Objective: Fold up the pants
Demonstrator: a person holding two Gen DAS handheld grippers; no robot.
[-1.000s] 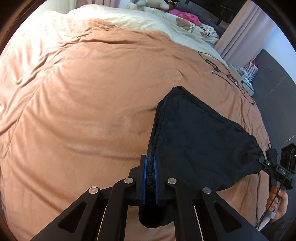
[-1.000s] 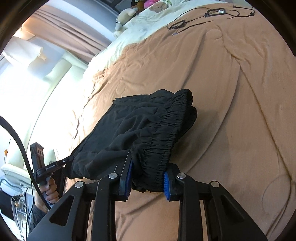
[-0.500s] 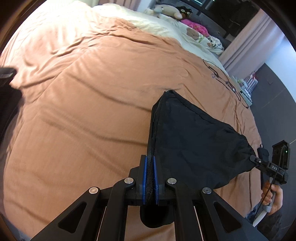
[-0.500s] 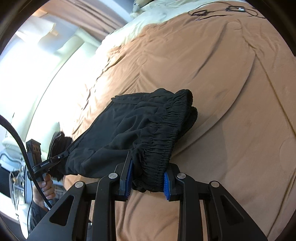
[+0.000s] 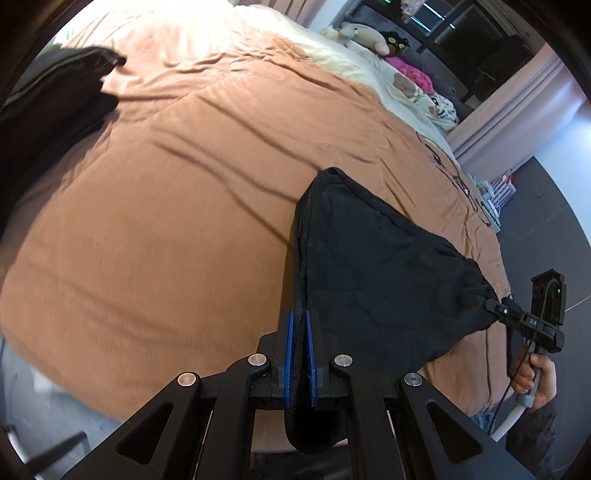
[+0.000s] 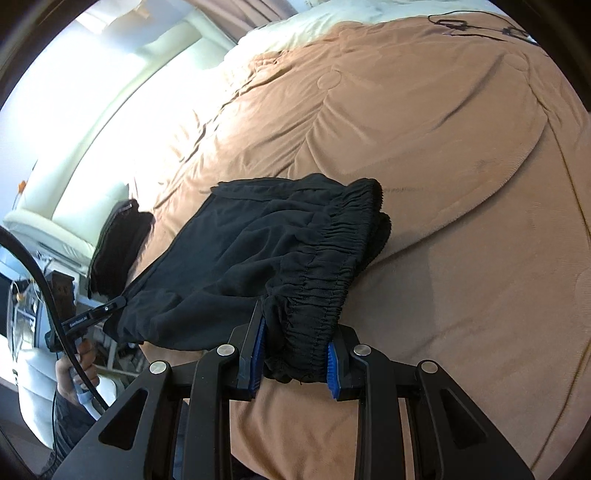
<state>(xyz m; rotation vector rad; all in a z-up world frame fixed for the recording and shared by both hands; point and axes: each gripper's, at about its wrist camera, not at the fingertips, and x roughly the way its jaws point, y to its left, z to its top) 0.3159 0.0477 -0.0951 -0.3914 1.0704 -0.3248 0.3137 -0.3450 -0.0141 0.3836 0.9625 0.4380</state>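
Observation:
The black pants [image 5: 373,273] hang stretched between my two grippers just above the orange bedspread [image 5: 177,206]. My left gripper [image 5: 302,332] is shut on a thin hem edge of the pants, its blue pads pressed together on the cloth. My right gripper [image 6: 295,354] is shut on the bunched elastic waistband [image 6: 325,258] of the pants [image 6: 236,251]. In the left wrist view the right gripper [image 5: 496,308] pinches the far corner, a hand on its handle. The left gripper [image 6: 118,303] shows at the left of the right wrist view.
A second dark folded garment [image 5: 48,110] lies at the bed's left edge, also the dark garment [image 6: 118,243] in the right wrist view. Cables [image 5: 450,177] lie on the bedspread far right. Stuffed toys [image 5: 369,35] and cream bedding sit at the head of the bed.
My left gripper has swept sideways along the bed with its hem, bringing the dark folded garment into view. The right gripper has shifted a little and rolled, still holding the waistband.

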